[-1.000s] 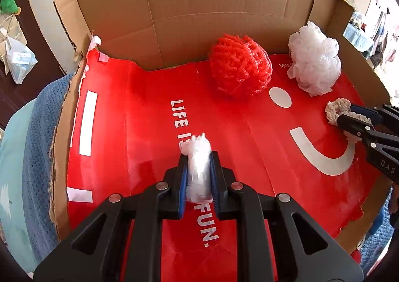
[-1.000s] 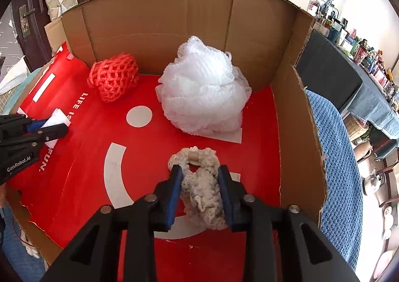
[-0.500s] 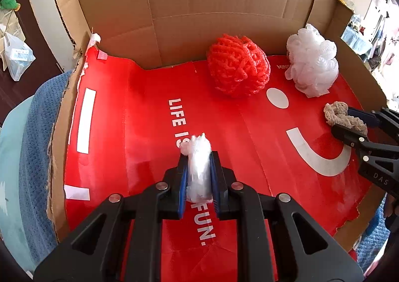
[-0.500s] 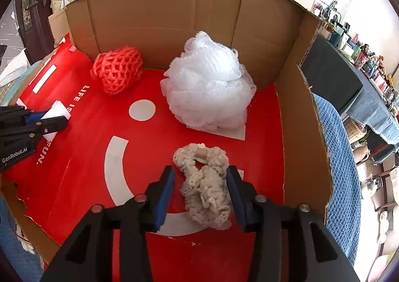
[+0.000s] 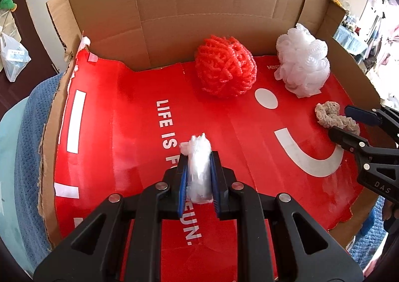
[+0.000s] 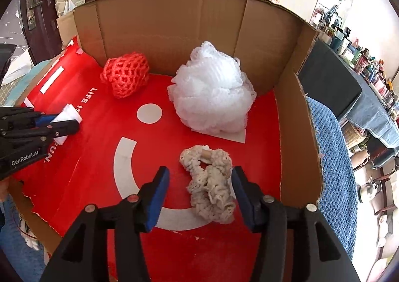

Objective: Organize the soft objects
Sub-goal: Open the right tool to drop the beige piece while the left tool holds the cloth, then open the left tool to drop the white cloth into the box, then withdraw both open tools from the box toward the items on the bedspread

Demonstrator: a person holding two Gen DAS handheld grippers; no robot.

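My left gripper (image 5: 198, 175) is shut on a small white foam wad (image 5: 198, 170), held just above the red floor of the cardboard box (image 5: 119, 112). That wad and gripper (image 6: 65, 122) also show at the left of the right wrist view. My right gripper (image 6: 199, 189) is opening; a beige crocheted scrunchie (image 6: 209, 189) lies on the red floor between its blue pads, which no longer press on it. A red foam net ball (image 5: 225, 66) and a white mesh pouf (image 5: 301, 65) sit by the back wall.
Brown cardboard walls (image 6: 174, 33) rise at the back and both sides of the box. The box rests on a blue knit cloth (image 6: 334, 170). Cluttered shelves (image 6: 369, 67) stand off to the right, outside the box.
The right gripper's jaws have spread apart and let go of the beige scrunchie, which now lies loose on the floor. The left gripper kept its hold and place.
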